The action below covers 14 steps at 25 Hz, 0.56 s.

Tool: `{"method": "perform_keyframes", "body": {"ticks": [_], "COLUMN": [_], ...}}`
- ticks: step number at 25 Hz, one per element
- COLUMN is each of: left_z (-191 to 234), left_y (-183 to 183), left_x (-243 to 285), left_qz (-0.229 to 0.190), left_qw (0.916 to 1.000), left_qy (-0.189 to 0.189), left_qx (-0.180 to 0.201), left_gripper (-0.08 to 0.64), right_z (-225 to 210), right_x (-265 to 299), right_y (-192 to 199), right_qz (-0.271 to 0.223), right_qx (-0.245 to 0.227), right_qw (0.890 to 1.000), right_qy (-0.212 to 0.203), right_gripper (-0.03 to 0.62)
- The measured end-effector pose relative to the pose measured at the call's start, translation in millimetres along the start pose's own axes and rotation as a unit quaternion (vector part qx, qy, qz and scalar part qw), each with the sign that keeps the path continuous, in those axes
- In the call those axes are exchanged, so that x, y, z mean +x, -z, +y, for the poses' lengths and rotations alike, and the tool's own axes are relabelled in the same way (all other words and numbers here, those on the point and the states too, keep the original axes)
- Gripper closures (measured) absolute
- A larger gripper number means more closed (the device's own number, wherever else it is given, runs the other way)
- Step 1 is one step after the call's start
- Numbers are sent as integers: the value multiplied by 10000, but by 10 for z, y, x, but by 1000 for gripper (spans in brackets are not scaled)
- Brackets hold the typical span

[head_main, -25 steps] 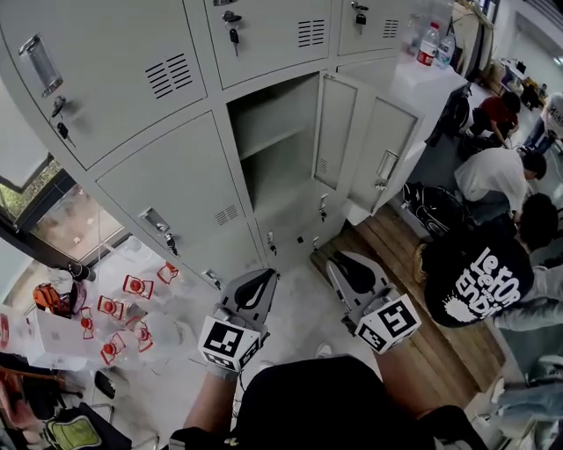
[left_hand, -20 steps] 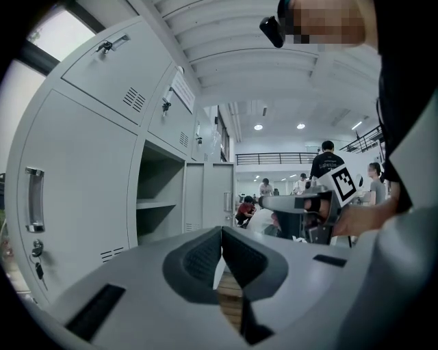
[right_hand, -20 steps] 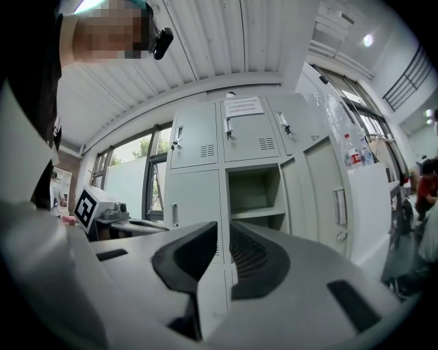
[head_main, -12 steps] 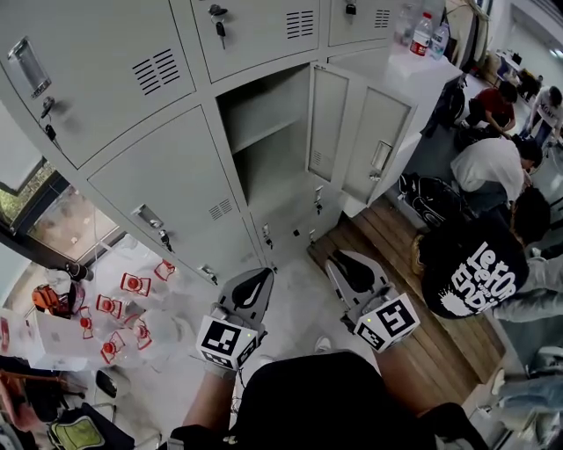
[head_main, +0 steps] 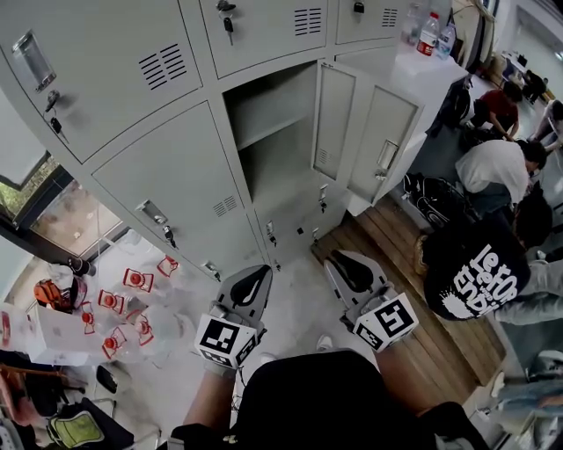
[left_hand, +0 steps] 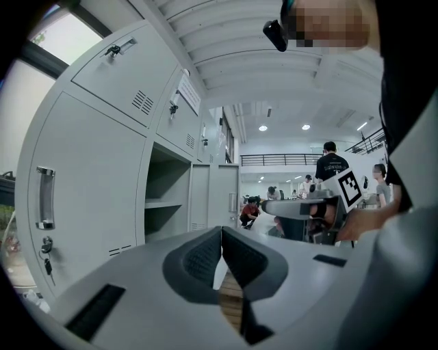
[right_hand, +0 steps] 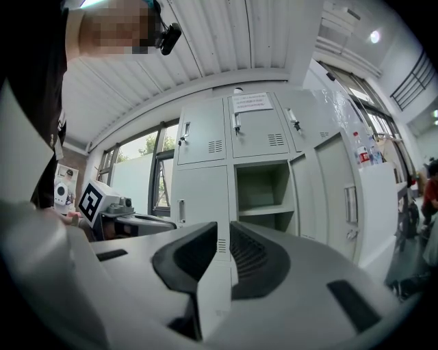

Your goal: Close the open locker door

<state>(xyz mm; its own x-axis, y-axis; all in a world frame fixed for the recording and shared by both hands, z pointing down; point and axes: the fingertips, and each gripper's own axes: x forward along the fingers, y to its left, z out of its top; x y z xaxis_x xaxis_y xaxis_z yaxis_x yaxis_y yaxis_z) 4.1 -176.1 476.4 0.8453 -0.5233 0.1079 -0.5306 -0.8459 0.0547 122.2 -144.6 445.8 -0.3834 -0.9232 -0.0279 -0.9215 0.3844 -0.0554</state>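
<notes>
The grey lockers (head_main: 149, 185) fill the head view, with one middle compartment (head_main: 268, 132) standing open, a shelf inside it. Its door (head_main: 380, 132) is swung out to the right and shows a handle near its outer edge. The same door (right_hand: 340, 198) appears right of the compartment (right_hand: 263, 195) in the right gripper view, and the door (left_hand: 226, 202) is small in the left gripper view. My left gripper (head_main: 258, 279) and right gripper (head_main: 337, 262) hover side by side below the lockers, well short of the door. The left gripper (left_hand: 221, 232) and right gripper (right_hand: 224, 225) are shut and hold nothing.
Several people (head_main: 479, 272) crouch or sit on the wooden floor (head_main: 387, 242) to the right, with bags beside them. Bottles (head_main: 428, 39) stand on a white cabinet past the door. Red-and-white packets (head_main: 123, 308) lie on the floor at left. Keys (head_main: 227, 19) hang in several locks.
The lockers shift slightly in the head view as the head moves. Both grippers stay shut in nearly the same place, and the door has not moved.
</notes>
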Motion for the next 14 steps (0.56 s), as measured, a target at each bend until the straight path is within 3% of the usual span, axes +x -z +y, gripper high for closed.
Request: {"method": "perform_keyframes", "body": {"ticks": [14], "left_z": [7], "left_y": [-33], "left_x": [12], "left_qz": [-33], "left_qw": [10000], "left_qy": [-58], "left_qx": [32], "left_gripper": [537], "right_z": [-34], "right_x": [-27], "right_y": [30], "right_qz": [10], "right_qx": [38], "right_qw": [10000], "right_qy": [45], "right_gripper": [534]}}
